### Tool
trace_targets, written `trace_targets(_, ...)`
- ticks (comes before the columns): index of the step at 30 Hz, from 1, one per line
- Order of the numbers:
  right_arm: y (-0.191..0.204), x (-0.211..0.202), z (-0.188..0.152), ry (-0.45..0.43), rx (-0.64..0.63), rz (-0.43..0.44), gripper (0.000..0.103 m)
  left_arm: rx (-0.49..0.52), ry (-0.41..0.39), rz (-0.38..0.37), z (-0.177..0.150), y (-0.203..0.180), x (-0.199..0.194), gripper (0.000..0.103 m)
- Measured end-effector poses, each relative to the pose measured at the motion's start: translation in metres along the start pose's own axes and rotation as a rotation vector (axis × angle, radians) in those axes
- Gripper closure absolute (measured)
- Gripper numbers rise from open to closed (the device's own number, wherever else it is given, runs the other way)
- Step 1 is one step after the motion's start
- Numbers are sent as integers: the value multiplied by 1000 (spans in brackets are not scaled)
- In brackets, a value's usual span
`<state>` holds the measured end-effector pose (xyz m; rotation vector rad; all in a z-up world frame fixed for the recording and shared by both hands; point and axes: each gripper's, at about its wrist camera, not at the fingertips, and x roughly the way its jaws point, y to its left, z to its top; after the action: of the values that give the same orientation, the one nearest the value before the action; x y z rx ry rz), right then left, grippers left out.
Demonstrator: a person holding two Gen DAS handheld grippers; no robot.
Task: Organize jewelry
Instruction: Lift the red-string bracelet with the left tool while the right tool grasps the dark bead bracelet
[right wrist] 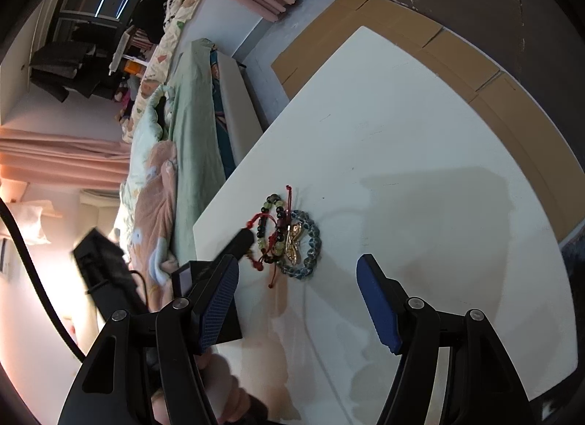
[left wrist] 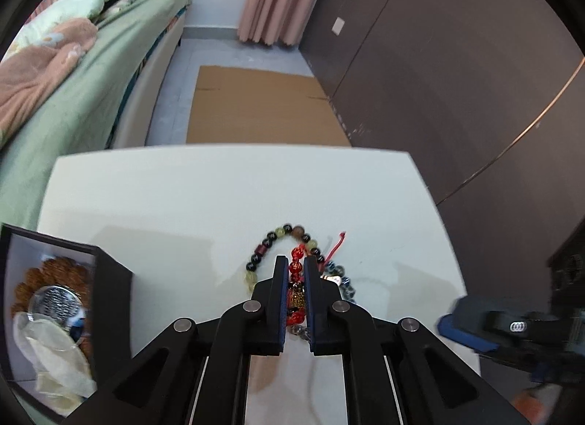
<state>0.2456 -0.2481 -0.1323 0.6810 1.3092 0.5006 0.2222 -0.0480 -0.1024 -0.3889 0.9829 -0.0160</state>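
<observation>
Left gripper: jaws clenched on the red bead strand with gold charm; the blue pads press its beads from both sides. The strand runs back between the fingers toward the camera.
Left gripper pose: pitched steeply down at the white tabletop, fingertips in the jewelry pile.
Right gripper: jaws released, spread wide, nothing between the blue pads.
Right gripper pose: angled down, held above the tabletop near the pile, touching none of it.
Jewelry pile: lies on the tabletop; round bracelet of dark, yellow-green and brown beads, blue-grey glass bead bracelet, gold butterfly brooch, red knotted cord, all overlapping.
Black open box with white lining: stands at the table's left edge, holding a brown seed-bead bracelet, a silver round disc and a pale cloth pouch.
</observation>
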Motion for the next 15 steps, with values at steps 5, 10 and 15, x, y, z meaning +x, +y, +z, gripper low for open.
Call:
trace_targets(5, 6, 9, -1, 3, -3, 18, 35, 2, -50, -29, 8, 3, -32, 95)
trace_targets(10, 13, 18, -3, -28, -11, 32, 38, 3, -94, -37, 13, 11, -61, 95)
trace_targets(15, 23, 32, -1, -47, -16, 43, 53, -3, -134, -29, 17, 22, -88, 95)
